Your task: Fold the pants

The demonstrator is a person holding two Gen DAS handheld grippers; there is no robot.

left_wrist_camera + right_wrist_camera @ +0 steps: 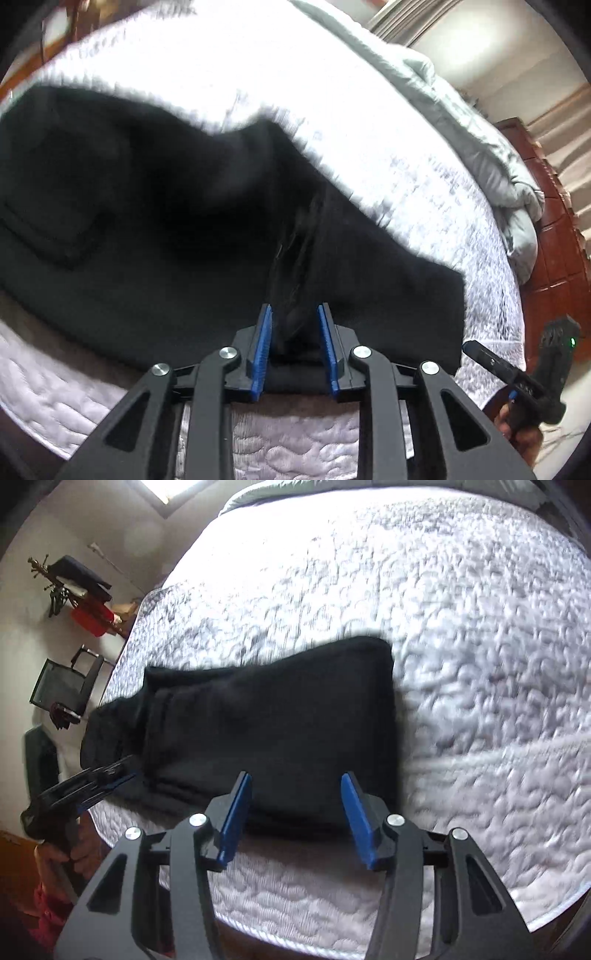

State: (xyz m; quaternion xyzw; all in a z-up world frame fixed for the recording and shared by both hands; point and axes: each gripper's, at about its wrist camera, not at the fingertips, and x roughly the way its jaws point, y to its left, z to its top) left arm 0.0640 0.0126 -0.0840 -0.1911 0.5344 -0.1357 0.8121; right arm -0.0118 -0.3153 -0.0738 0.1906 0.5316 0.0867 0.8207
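Note:
The black pants point(155, 229) lie folded on the white quilted mattress point(424, 177); they also show in the right wrist view point(273, 731) as a thick stacked rectangle. My left gripper point(294, 314) straddles a raised fold of the pants, blue pads partly apart with cloth between them; whether they pinch it I cannot tell. My right gripper point(297, 781) is open and empty, just above the pants' near edge. The right gripper also shows in the left wrist view point(517, 373), and the left gripper in the right wrist view point(118, 771).
A grey duvet point(491, 155) is bunched along the far side of the bed. A wooden headboard point(554, 240) stands at the right. A coat rack point(74, 590) and a black chair point(62, 690) stand beside the bed at the left.

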